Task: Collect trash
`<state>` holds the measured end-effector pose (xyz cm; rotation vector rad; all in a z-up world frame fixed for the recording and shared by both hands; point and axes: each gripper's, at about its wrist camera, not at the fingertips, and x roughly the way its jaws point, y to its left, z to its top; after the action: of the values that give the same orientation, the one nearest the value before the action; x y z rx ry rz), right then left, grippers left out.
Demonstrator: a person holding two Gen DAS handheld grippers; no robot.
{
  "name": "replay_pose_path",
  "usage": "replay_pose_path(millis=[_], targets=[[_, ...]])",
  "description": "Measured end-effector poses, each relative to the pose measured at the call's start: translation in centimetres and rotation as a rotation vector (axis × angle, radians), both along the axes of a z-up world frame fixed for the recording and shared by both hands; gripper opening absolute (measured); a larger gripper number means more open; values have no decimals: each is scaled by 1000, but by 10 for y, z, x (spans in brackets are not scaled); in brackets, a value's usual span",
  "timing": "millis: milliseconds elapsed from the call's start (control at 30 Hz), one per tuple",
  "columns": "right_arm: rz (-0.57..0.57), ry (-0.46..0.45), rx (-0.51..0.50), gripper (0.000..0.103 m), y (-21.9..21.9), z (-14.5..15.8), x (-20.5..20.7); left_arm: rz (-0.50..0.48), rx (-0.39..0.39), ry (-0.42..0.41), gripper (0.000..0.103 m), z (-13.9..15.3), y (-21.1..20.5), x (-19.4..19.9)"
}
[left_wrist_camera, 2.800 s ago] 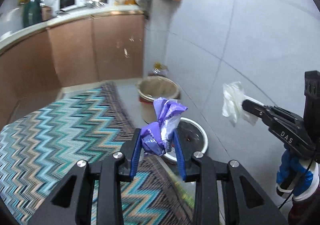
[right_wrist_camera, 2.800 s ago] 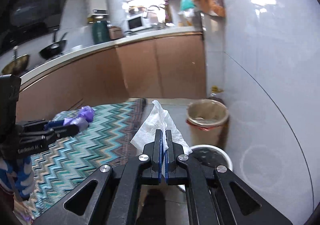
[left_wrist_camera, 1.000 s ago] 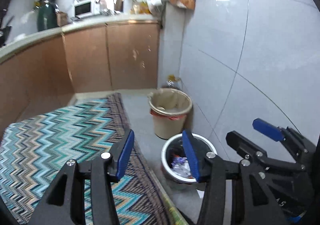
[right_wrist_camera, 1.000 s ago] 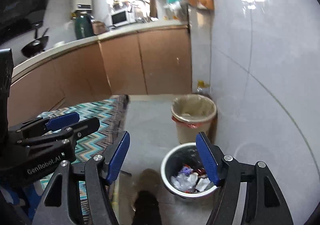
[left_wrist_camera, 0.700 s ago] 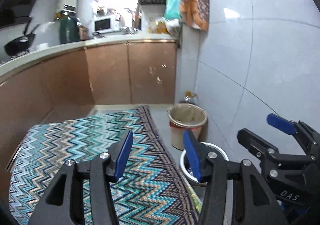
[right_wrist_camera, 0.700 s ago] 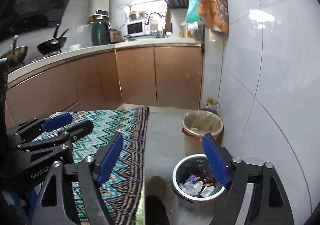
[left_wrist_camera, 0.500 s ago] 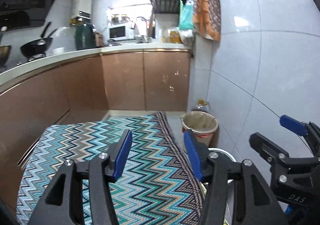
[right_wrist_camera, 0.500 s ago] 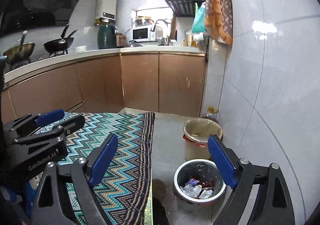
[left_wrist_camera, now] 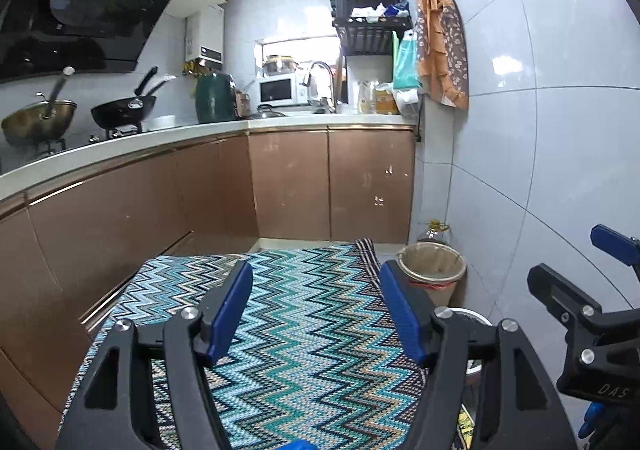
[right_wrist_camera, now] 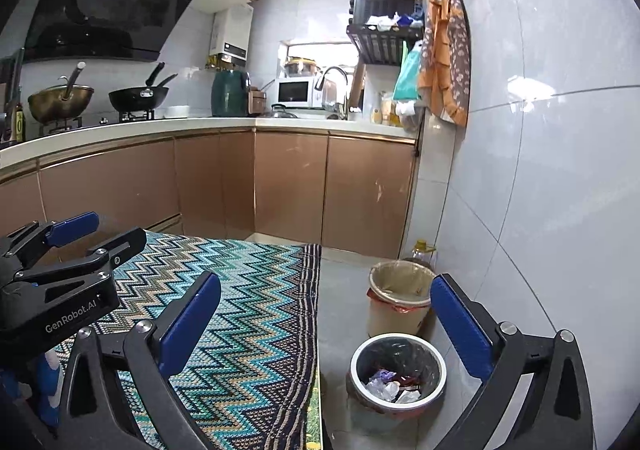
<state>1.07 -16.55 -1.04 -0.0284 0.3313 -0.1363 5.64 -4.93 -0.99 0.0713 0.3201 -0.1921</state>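
Observation:
A round metal bin [right_wrist_camera: 398, 372] with a black liner stands on the floor by the wall, holding crumpled wrappers [right_wrist_camera: 390, 386], one of them purple. My right gripper [right_wrist_camera: 326, 322] hangs above and in front of it, jaws still opening, nothing between them. My left gripper [left_wrist_camera: 316, 310] is over the zigzag cloth [left_wrist_camera: 304, 346], jaws also still opening and empty. Each gripper shows in the other's view: the left gripper [right_wrist_camera: 76, 234] at the left edge, the right gripper [left_wrist_camera: 576, 270] at the right edge. In the left wrist view only the bin's rim [left_wrist_camera: 472, 316] peeks past the finger.
A beige bin [right_wrist_camera: 400, 300] with a tan liner stands behind the metal one, an oil bottle [right_wrist_camera: 420, 250] beyond it. Brown cabinets [left_wrist_camera: 328, 185] and a counter with microwave [left_wrist_camera: 278, 89] and pans close the far side. The tiled wall [right_wrist_camera: 540, 209] runs along the right.
Both grippers held trash earlier, a purple wrapper left and a white tissue right; both are now empty. Over the last second both jaws widened and the hands rose and drew back from the bin.

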Motion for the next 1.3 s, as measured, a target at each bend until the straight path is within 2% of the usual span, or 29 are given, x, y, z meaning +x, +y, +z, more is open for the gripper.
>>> replay_pose_path(millis=[233, 700, 1300], targets=[[-10, -36, -11, 103, 5, 6, -22, 52, 5, -45, 64, 6, 9, -20], [-53, -99, -10, 103, 2, 17, -47, 114, 7, -65, 65, 10, 23, -40], [-101, -130, 5, 103, -4, 19, -62, 116, 22, -100, 65, 12, 21, -55]])
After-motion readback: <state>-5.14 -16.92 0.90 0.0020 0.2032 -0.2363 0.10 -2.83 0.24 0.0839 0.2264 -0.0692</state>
